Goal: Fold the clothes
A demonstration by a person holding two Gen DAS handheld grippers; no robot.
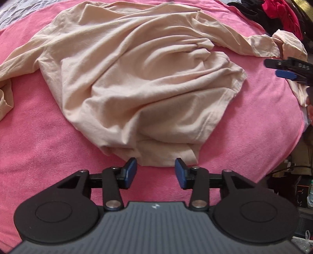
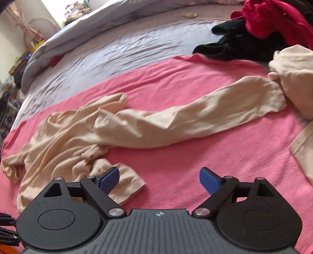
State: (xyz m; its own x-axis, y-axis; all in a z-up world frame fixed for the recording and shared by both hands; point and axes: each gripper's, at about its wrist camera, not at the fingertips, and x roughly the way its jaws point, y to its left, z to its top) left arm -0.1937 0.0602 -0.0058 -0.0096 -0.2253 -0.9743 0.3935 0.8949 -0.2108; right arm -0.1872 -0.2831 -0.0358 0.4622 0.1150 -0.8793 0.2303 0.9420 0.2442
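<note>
One wide bed (image 2: 109,50) under a wrinkled lilac sheet, overlaid by a bright pink terry blanket (image 1: 39,136). Spread across that blanket, a beige long-sleeved thin-knit top (image 1: 137,78), rumpled, body bunched at centre of the left wrist view, hem doubled under at 6 o'clock, one sleeve trailing to 9 o'clock, the other running out to 2 o'clock. Heaped at 1 o'clock on the sheet, a crumpled black garment (image 2: 234,43) with a red garment (image 2: 273,17) touching it. Seen from the right wrist, a long beige sleeve (image 2: 185,119) lying straight from 9 to 2 o'clock. Left gripper (image 1: 156,173) released, blue-padded fingers (image 1: 130,172) parted, just short of the folded hem, nothing between them. Right gripper (image 2: 159,181) released wide, left finger (image 2: 110,178) over a beige flap at 7 o'clock, contact unclear, bare pink blanket between the fingers.
</note>
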